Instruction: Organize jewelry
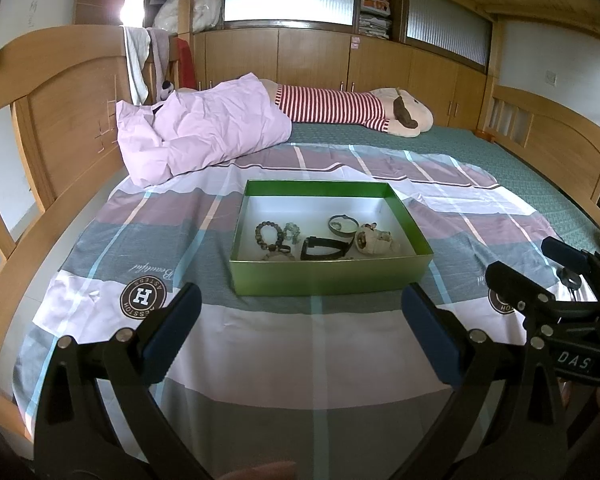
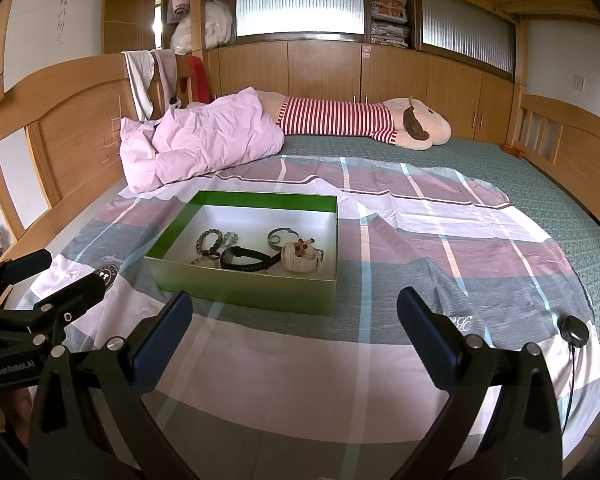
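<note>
Jewelry — two watches (image 2: 247,259), two bead bracelets (image 2: 209,242) — one box (image 2: 244,286)

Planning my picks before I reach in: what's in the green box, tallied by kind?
Inside the green box:
Beaded bracelets: 2, dark and pale green
Black watch: 1
Grey bangle: 1
Cream band cluster: 1
Partly hidden piece at the near wall: 1
Total: 6

Your left gripper (image 1: 300,312) is a matte black frame of angled struts joined by round silver screw heads, with dark blue rubber pads on its fingers (image 1: 176,320). Your right gripper (image 2: 294,320) is built the same, its fingers (image 2: 428,336) padded in the same blue. White lettering reads "DAS" on one body and "GenRobot.AI" on the other.
</note>
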A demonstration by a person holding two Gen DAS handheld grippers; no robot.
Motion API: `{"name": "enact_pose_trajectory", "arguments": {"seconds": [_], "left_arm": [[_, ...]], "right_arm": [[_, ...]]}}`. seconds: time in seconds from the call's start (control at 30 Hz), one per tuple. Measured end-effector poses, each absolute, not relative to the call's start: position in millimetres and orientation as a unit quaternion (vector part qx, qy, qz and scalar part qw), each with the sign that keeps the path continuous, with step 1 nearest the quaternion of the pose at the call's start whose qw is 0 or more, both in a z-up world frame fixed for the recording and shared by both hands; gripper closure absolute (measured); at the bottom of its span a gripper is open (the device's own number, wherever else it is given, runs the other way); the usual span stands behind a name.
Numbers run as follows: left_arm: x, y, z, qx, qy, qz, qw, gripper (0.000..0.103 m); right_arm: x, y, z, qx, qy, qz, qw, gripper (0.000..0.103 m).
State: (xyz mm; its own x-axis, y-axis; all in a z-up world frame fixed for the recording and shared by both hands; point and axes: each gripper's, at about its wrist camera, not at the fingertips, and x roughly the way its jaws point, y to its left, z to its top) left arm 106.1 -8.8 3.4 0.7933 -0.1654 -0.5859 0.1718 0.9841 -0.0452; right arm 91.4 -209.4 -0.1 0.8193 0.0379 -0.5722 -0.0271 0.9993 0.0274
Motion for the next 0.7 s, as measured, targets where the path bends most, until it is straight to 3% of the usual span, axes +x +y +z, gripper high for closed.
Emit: {"name": "enact_pose_trajectory", "arguments": {"seconds": [0.7], "left_arm": [[105.5,-8.3,4.1,0.005,0.309,-0.090,0.947,0.004]], "right_arm": [[91.1,-208.6,-0.1,0.009,0.300,0.016,0.954,0.003]]}}
